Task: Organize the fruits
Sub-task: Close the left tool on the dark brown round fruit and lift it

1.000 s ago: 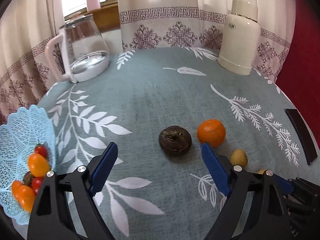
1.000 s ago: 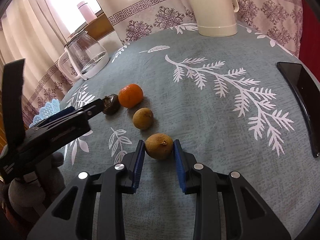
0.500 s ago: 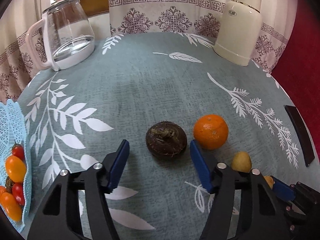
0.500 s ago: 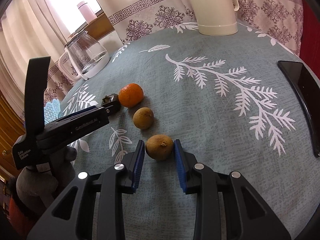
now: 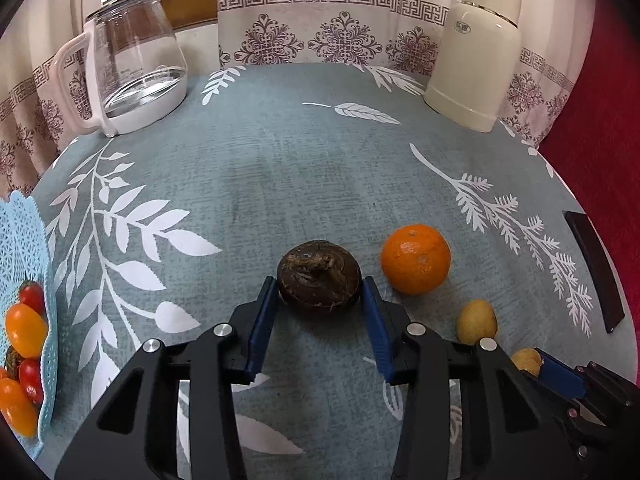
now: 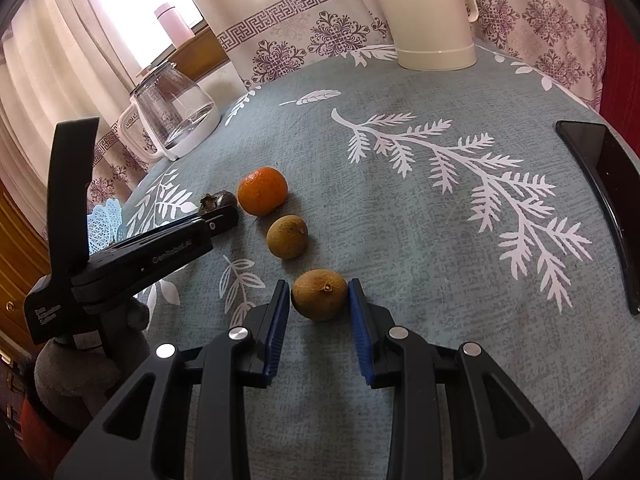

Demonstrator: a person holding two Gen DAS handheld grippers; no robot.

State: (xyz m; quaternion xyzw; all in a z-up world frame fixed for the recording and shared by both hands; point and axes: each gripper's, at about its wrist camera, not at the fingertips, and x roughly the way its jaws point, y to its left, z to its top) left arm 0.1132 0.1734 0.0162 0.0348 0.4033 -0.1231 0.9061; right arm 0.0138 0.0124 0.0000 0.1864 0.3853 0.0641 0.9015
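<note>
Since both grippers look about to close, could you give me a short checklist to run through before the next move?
1. Dark brown fruit centred in left gripper: ok.
2. Left pads touching it: cannot tell.
3. Tan fruit centred in right gripper: ok.
4. Right pads gripping it: not ok, slight gaps.
5. Orange outside left fingers: ok.
6. Blue basket has room: ok.

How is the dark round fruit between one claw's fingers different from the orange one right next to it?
The dark brown fruit is squat and dull, with a rough, woody tuft on top; the orange is rounder, bright and smooth-skinned. The brown one sits between the left claw's blue fingers; the orange lies outside them, to the right. Both rest on the leaf-print tablecloth, apart from each other.
</note>
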